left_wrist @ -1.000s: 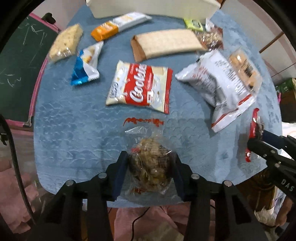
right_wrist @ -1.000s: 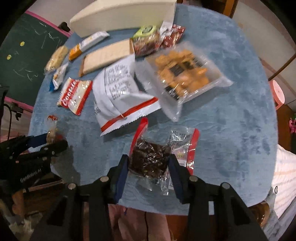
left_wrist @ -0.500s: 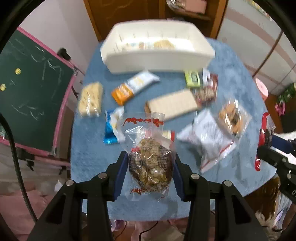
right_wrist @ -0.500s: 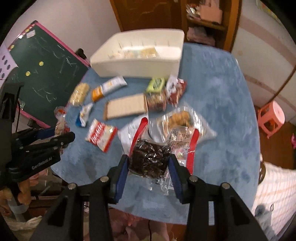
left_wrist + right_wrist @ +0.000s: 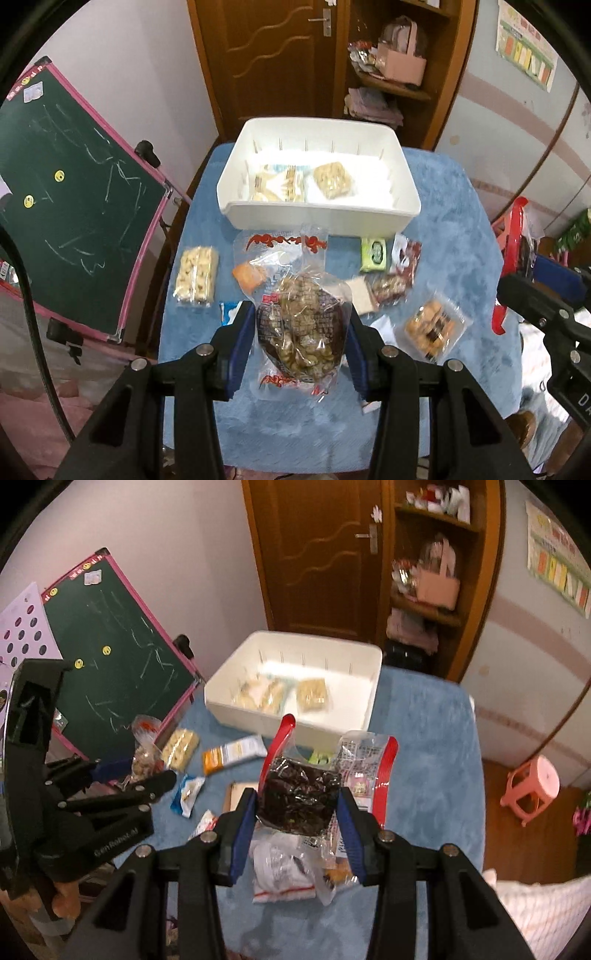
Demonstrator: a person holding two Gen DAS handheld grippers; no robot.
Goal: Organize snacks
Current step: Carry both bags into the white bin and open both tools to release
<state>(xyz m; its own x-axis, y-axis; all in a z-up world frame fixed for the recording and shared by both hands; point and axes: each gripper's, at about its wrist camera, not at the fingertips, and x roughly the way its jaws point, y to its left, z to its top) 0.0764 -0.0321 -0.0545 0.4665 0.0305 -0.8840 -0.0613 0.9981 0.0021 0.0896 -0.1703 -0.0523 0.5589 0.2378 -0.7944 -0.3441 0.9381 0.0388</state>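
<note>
Only the right wrist view shows the pink stool [image 5: 532, 784]

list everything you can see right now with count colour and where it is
white bin: one, white, far end of table, two pale snack packs inside
blue table cloth: one, blue, covering table
rice bar: one, cream, left on cloth
green packet: one, green, before bin
cookie tray pack: one, clear with orange biscuits, right
chalkboard: one, green with pink frame, left of table
pink stool: one, floor right
nut bag: one, clear, in left hand-held gripper
dark snack bag: one, red-edged, in right hand-held gripper
</note>
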